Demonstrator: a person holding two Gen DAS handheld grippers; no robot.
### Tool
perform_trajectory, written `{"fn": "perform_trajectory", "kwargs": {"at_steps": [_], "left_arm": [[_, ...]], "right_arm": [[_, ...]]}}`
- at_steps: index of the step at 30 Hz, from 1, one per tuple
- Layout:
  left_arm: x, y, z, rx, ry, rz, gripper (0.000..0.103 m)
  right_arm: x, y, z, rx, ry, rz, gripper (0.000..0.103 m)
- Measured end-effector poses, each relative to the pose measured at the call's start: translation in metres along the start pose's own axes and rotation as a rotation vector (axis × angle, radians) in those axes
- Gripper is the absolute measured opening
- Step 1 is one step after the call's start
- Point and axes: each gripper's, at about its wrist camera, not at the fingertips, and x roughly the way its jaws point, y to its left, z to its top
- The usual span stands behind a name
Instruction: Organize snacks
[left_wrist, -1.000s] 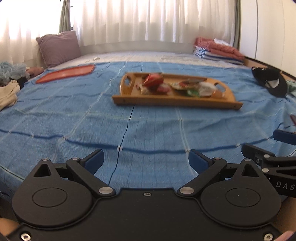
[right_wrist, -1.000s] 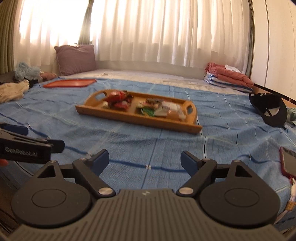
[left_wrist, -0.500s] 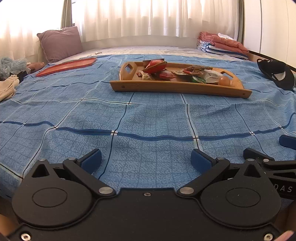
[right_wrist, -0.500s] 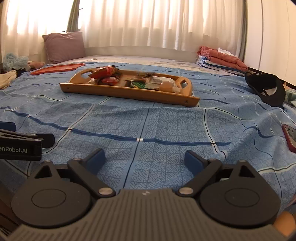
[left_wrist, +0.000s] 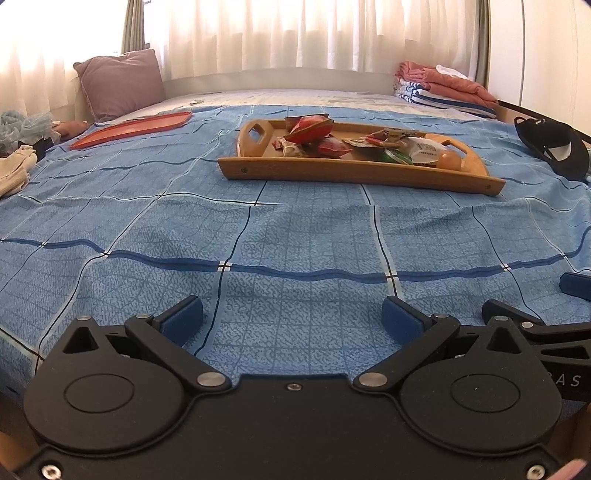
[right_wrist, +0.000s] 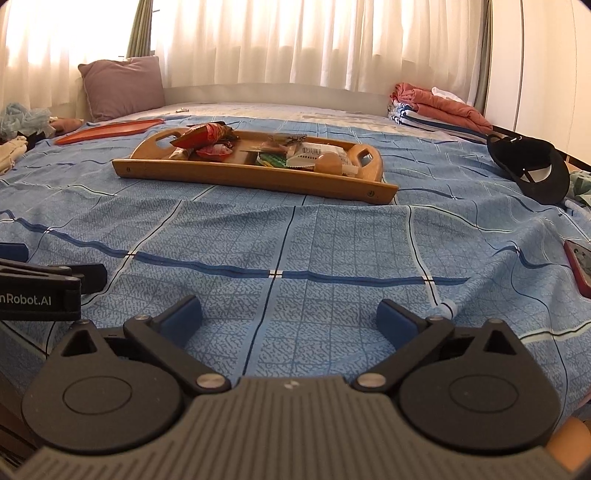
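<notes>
A wooden tray (left_wrist: 354, 173) (right_wrist: 251, 177) lies on the blue bed cover ahead of both grippers. It holds several snack packets: a red bag (left_wrist: 310, 127) (right_wrist: 203, 134) at its left end, a green packet (left_wrist: 397, 157) (right_wrist: 273, 160), a white wrapper (left_wrist: 424, 149) (right_wrist: 317, 151) and a round brown item (left_wrist: 450, 159) (right_wrist: 327, 161) at its right end. My left gripper (left_wrist: 291, 314) is open over bare cover near the bed's front edge. My right gripper (right_wrist: 288, 312) is beside it, its jaws still opening wide, with nothing between them. Both are well short of the tray.
A flat red tray (left_wrist: 133, 127) (right_wrist: 107, 129) lies at the far left, a purple pillow (left_wrist: 118, 81) behind it. Folded towels (left_wrist: 443, 88) sit far right, a black cap (right_wrist: 528, 166) right of the wooden tray, a red phone (right_wrist: 580, 266) at the right edge.
Both grippers have sunk toward the bed, so the tray looks nearer and flatter. The right gripper's jaws have spread wider. The left jaws stayed as they were.
</notes>
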Motion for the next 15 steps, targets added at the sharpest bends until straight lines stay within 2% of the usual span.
{"fn": "perform_trajectory", "kwargs": {"at_steps": [15], "left_arm": [[0.0006,-0.0019,0.0005,-0.013,0.006,0.018,0.103]], "right_arm": [[0.0021,0.0001,0.0026,-0.009,0.022,0.004,0.103]]}}
